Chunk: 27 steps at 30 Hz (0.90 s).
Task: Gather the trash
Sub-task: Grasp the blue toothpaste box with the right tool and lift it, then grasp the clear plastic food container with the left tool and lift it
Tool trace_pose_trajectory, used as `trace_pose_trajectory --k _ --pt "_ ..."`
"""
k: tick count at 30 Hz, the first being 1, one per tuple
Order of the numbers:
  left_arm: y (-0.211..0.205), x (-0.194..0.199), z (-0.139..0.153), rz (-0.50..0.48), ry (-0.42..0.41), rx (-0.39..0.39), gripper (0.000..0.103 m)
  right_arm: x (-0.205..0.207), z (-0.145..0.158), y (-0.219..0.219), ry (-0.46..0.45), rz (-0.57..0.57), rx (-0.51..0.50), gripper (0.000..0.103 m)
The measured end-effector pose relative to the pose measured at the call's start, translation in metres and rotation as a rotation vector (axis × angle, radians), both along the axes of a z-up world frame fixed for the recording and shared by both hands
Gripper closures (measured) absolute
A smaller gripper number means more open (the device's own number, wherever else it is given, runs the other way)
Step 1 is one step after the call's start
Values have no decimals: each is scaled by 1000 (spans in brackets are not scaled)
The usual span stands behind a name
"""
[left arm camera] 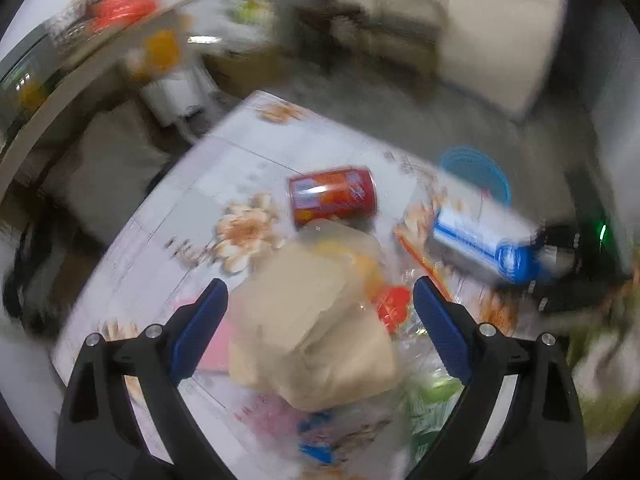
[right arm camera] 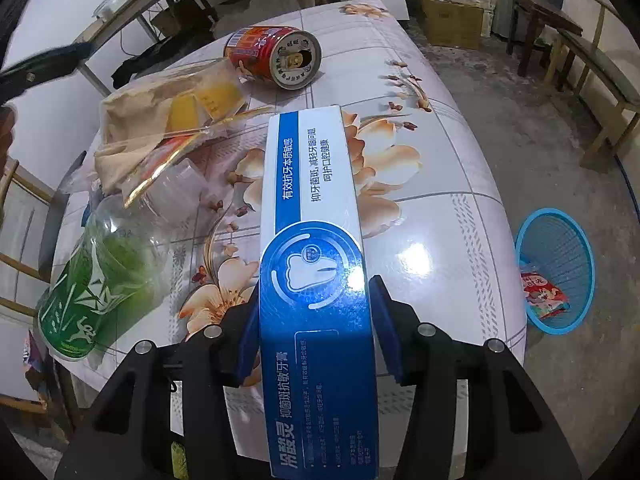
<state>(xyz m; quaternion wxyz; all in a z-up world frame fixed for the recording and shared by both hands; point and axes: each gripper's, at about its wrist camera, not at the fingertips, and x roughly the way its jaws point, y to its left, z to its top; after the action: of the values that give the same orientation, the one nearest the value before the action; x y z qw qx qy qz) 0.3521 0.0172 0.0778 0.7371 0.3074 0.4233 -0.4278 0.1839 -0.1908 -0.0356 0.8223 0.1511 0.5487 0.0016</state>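
Going by the right wrist view, collecting is barely under way. Along the left edge of the table [right arm camera: 460, 216] a green-labelled bottle [right arm camera: 80, 300] lies on its side, with a heap of clear wrappers [right arm camera: 176, 184] and a crumpled brown paper bag [right arm camera: 136, 120] behind it; further back a red can [right arm camera: 272, 56] lies tipped over. None of these is collected yet. In the middle, the right gripper [right arm camera: 312, 328] clamps a blue and white toothpaste box [right arm camera: 316, 280] above the table, not yet binned. On the floor at the far right stands the blue basket [right arm camera: 556, 268], with one colourful packet [right arm camera: 542, 294] inside. The left gripper [left arm camera: 320, 320] hangs wide and empty above the paper bag. That view is heavily blurred, so the small bits under the bag cannot be made out, and the basket's far side is hidden.
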Motion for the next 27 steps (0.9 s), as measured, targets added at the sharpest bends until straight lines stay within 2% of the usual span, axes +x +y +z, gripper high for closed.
trace_pose_trajectory --k 2,6,11,17,27 --pt "-13 5 -9 -60 -21 54 12 1 -1 -2 -6 5 11 53" --pt "-29 17 -37 -131 55 182 11 4 -3 -9 -15 6 47 52" --pt "-38 25 -69 -185 88 307 11 5 -4 -9 -31 27 52 47" --pt "-41 41 -83 -157 157 308 11 7 -5 -3 -52 52 36 42" --pt "-41 47 -84 -138 190 295 12 7 -6 -4 -72 41 66 41"
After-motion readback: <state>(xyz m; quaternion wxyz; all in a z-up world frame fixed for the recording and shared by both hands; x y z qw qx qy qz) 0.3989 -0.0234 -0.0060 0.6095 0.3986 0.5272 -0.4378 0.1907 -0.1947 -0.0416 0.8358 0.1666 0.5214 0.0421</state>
